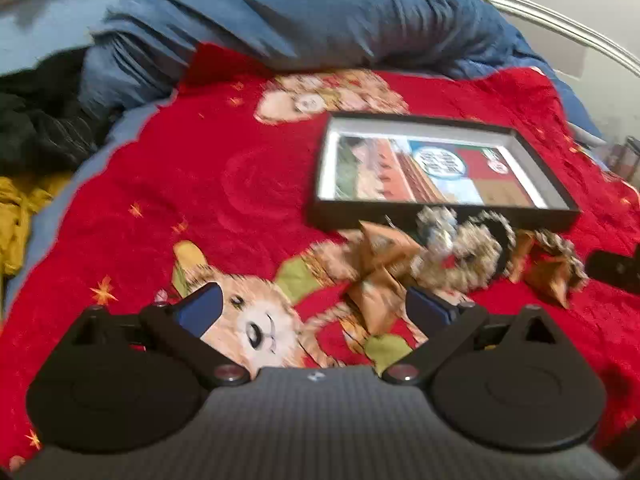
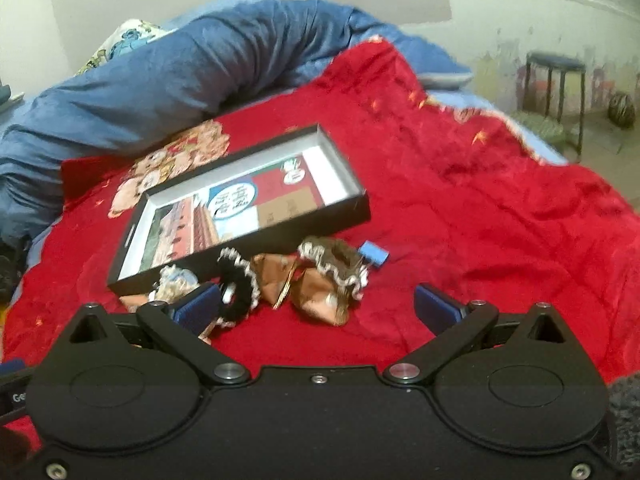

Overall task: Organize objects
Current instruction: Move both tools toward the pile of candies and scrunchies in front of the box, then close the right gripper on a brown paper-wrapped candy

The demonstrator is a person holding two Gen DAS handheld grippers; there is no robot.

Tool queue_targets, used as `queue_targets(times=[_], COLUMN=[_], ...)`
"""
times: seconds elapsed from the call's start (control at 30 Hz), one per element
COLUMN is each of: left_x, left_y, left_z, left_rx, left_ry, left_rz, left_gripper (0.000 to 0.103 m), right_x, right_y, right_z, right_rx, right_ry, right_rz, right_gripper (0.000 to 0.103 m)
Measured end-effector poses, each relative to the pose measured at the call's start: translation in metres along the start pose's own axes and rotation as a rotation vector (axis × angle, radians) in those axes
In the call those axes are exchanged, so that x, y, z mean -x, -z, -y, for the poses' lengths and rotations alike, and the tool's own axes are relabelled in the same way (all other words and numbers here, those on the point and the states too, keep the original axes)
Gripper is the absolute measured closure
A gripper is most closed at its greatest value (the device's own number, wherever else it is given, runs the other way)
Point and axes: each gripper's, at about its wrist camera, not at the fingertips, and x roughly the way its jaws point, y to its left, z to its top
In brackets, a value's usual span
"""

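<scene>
A shallow black box (image 1: 532, 152) (image 2: 352, 208) with a printed picture on its floor lies open on the red bedspread. In front of it sits a heap of small items: brown paper packets (image 1: 380, 264) (image 2: 316, 296), frilly scrunchies (image 1: 468, 256) (image 2: 336, 260) and a small blue clip (image 2: 374, 256). My left gripper (image 1: 316, 308) is open just short of the heap, a packet near its right finger. My right gripper (image 2: 316, 308) is open too, the heap between and beyond its fingers, its left pad (image 2: 196, 312) next to a black scrunchie (image 2: 240, 284). Neither holds anything.
A rumpled blue duvet (image 1: 280, 16) (image 2: 168, 76) lies behind the box. Dark and yellow clothes (image 1: 36, 128) are piled at the left bed edge. A stool (image 2: 556, 92) stands on the floor past the right edge. The other gripper's tip (image 1: 616, 268) shows at right.
</scene>
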Motion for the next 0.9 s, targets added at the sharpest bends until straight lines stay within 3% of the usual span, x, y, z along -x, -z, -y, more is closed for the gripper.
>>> queue_targets(times=[0.13,0.27,0.6,0.9], left_x=[-0.001,-0.010,-0.036,-0.061], left_y=[0.004,0.000,-0.003,-0.002], left_z=[0.005,0.003,-0.008,0.006], left_rx=[-0.032,0.036,0.169,0.127], left_ry=[0.012,0.067,0.085,0.073], left_rz=[-0.008,-0.037,-0.101,-0.173], left_gripper=[0.002,0.003,0.011,0.025], right_x=[-0.004,-0.012,-0.036,-0.081], right_y=[0.000,0.001,-0.004,-0.004], right_z=[-0.001,-0.007,-0.005,0.001], right_rx=[-0.003,0.004,-0.030,-0.138], right_ry=[-0.033,-0.034,0.029,0.063], right_rz=[-0.029,-0.046,-0.065,-0.125], right_gripper=[0.000,0.000,0.001,0.023])
